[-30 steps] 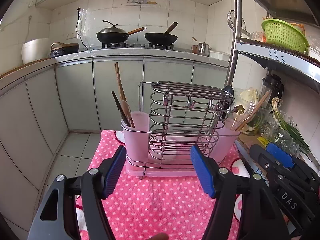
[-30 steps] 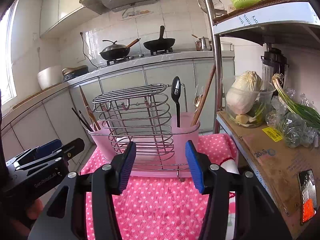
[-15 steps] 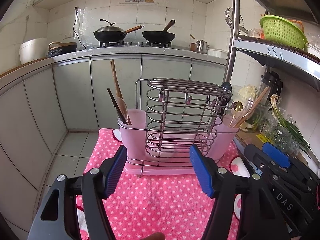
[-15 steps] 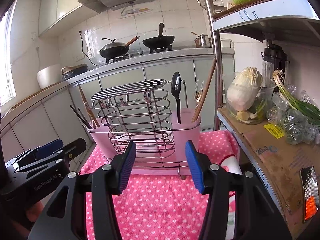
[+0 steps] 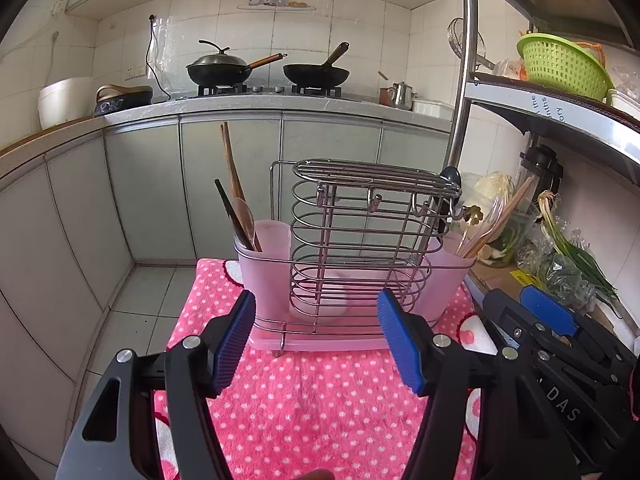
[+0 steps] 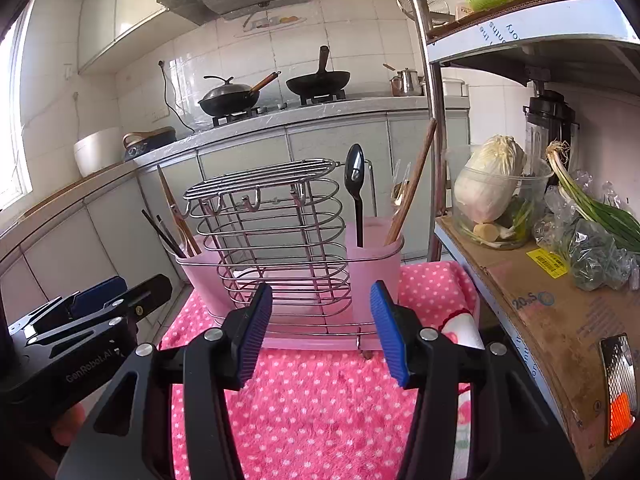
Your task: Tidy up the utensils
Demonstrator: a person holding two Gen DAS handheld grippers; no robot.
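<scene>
Over the last second, both released claws, left claw point(image 5: 316, 340) and right claw point(image 6: 320, 328), were drawn back slightly from the utensil holder point(image 5: 352, 256); the utensils are seen standing in its pink cups.

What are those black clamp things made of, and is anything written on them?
Both the left gripper and right gripper have black angular bodies with silver bolts and ribbed blue finger pads. White lettering reads "GenRobot.AI" on the left and "DAS" on the right. No cables show.
</scene>
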